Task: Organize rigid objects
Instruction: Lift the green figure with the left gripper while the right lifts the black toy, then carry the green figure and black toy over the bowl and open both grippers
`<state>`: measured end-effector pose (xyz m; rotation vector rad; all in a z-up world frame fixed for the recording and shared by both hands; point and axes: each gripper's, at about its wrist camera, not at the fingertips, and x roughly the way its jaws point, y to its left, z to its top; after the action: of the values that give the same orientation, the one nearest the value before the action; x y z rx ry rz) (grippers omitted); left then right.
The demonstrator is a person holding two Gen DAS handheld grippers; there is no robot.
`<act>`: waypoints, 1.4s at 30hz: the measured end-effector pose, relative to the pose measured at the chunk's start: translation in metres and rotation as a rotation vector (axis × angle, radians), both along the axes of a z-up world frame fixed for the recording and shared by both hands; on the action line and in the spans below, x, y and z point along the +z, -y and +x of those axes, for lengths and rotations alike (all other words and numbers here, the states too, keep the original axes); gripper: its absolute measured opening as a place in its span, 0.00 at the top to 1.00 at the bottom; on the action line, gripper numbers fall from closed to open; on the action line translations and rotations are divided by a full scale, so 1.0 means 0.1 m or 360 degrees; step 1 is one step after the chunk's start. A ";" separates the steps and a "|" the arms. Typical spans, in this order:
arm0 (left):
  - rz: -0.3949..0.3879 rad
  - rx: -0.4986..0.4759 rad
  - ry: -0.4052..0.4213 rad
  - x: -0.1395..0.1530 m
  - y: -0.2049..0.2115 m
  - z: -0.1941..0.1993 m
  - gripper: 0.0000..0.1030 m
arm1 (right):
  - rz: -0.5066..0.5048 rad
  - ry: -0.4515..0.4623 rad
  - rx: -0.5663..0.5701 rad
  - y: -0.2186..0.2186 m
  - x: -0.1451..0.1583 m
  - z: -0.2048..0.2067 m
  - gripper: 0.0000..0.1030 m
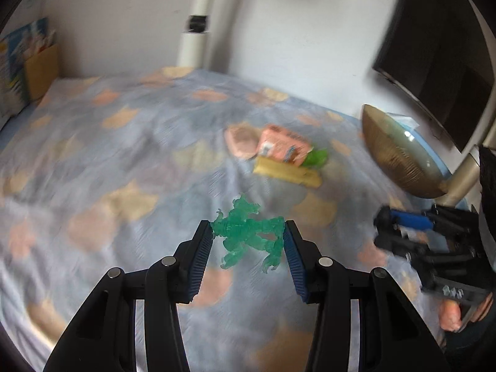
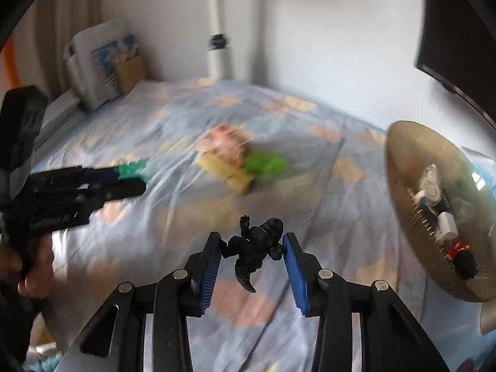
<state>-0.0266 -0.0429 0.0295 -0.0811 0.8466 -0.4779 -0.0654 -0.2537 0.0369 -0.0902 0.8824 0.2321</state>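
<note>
Left claw (image 1: 248, 232) pinches the translucent green plastic monster figure (image 1: 249, 232); right claw (image 2: 251, 245) pinches the black dinosaur figure (image 2: 259, 248), both above the bed's (image 1: 124, 155) near edge. Keep both grips firm toward the gold-rimmed glass bowl (image 2: 403, 186) at the bed's right edge.

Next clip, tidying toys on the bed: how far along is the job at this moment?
Done: the round basket already holds several small items. In hand: the left tongs grip a translucent green figure, the right tongs a black dinosaur figure, both lifted off the bedspread. Left: a pink box, yellow block and bright green toy remain piled on the bed.
</note>
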 end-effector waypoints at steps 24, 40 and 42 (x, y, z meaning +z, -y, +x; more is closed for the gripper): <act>0.0001 0.0057 0.0042 -0.08 -0.12 -0.12 0.57 | 0.0076 -0.0204 0.0121 -0.24 -0.29 -0.26 0.40; 0.0007 0.0061 0.0019 -0.10 -0.12 -0.10 0.57 | -0.0018 -0.0087 0.0013 -0.34 -0.32 -0.27 0.67; 0.0029 0.0054 0.0033 -0.10 -0.10 -0.13 0.57 | -0.0015 -0.0075 0.0005 -0.32 -0.29 -0.32 0.67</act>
<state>-0.0396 -0.0331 0.0200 -0.0734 0.8278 -0.4381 -0.0972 -0.2213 0.0080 -0.0953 0.9305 0.2335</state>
